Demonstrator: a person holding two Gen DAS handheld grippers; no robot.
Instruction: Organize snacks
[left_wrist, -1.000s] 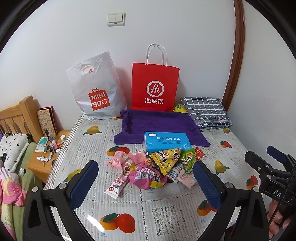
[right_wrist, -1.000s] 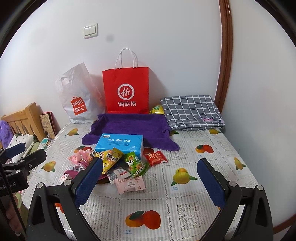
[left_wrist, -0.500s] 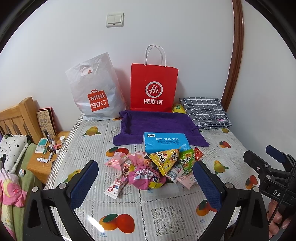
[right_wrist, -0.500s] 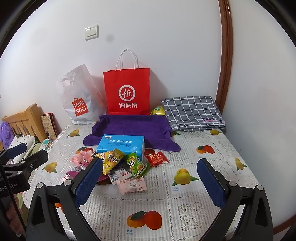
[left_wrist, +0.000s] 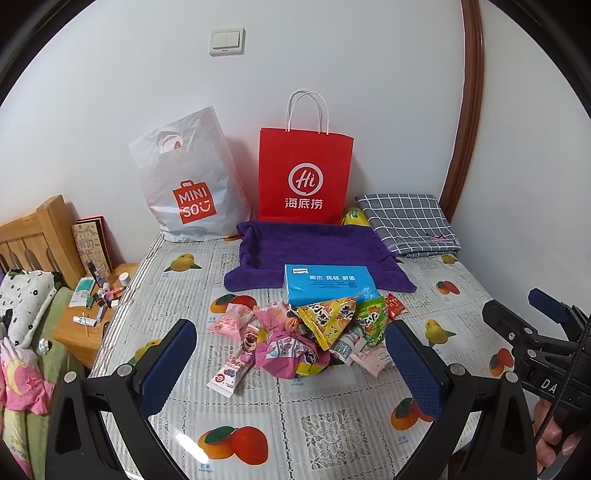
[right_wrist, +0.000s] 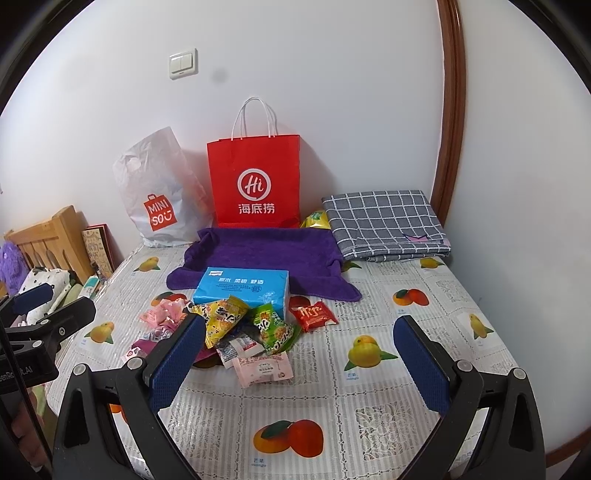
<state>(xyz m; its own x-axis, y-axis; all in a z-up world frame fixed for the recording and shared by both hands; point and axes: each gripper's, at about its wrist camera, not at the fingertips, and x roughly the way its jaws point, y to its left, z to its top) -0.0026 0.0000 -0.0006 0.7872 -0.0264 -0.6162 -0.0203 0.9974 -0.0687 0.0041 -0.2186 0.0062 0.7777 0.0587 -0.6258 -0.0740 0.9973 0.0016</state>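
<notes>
We hold both tongs above the near part of the desk (right_wrist: 424, 373), whose cloth is printed with fruit, and we take the blue tissue box (right_wrist: 242, 287) as our landmark. The left tongs (left_wrist: 288, 363) stand with their jaws wide apart and grip nothing; the right tongs (right_wrist: 297, 362) are likewise spread and empty. The snack pile (left_wrist: 306, 334) lies just in front of the tissue box, touching its near face: a yellow triangular packet (right_wrist: 221, 319) and a green packet (right_wrist: 273, 326) lean against the box, a red sachet (right_wrist: 313, 314) sits just to the right of the box's near corner, and a pink packet (right_wrist: 264, 368) lies nearest to us at the pile's front edge. To the left of the box lie pink sweets (left_wrist: 231, 321) and a small white-and-red wrapper (left_wrist: 229, 374), loosely scattered. Behind the box a purple towel (right_wrist: 266, 254) spreads with its rim turned up, the box resting on its front edge. Further behind stand a red paper bag (right_wrist: 255, 184) and a white Miniso plastic bag (right_wrist: 159, 195) against the wall, and to the right behind the box lies a folded grey checked cloth (right_wrist: 384, 221). Right of the box the desk is bare up to its right edge by the wall. The strip between the pile and the near edge is bare too. Left of the box the desk edge drops beside a wooden nightstand (left_wrist: 94, 325).
</notes>
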